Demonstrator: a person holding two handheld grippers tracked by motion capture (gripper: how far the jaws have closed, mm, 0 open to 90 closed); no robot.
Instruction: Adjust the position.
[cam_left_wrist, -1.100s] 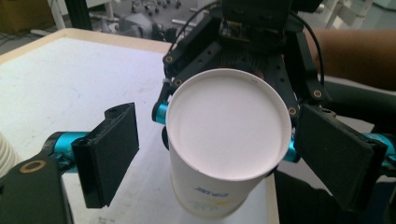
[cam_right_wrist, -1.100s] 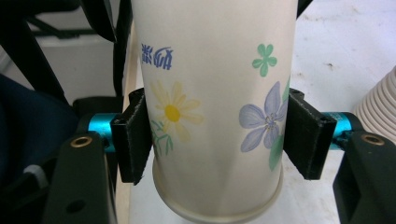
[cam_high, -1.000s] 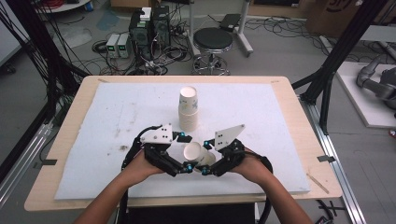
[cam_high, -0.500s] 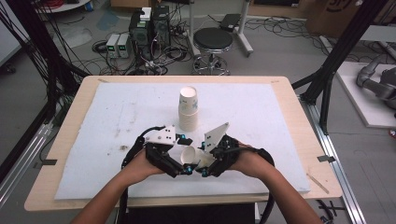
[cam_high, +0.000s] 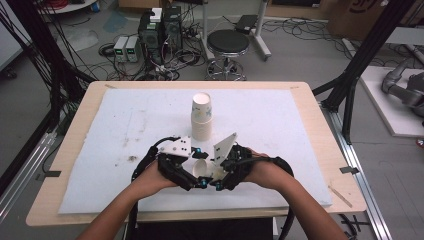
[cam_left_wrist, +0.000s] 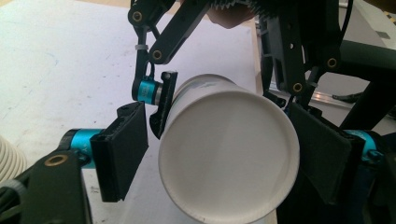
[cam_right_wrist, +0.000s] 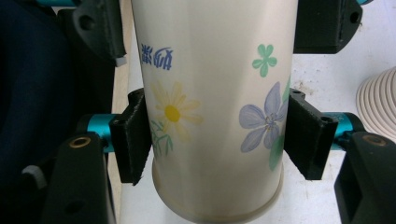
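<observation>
Right tool clamping flowered white paper cup sideways, presenting open mouth; left tool jaws just been closing around rim, pads not yet touching, readying handover over white-padded bench

Beside the stack of cups, the left gripper has just been closing its jaws around the rim end of the paper cup; a gap remains at one pad. The right gripper, clamped on the cup's body, now sits slightly nearer the stack than before, its grey plate tipped more upright, and the cup has come with it
</observation>
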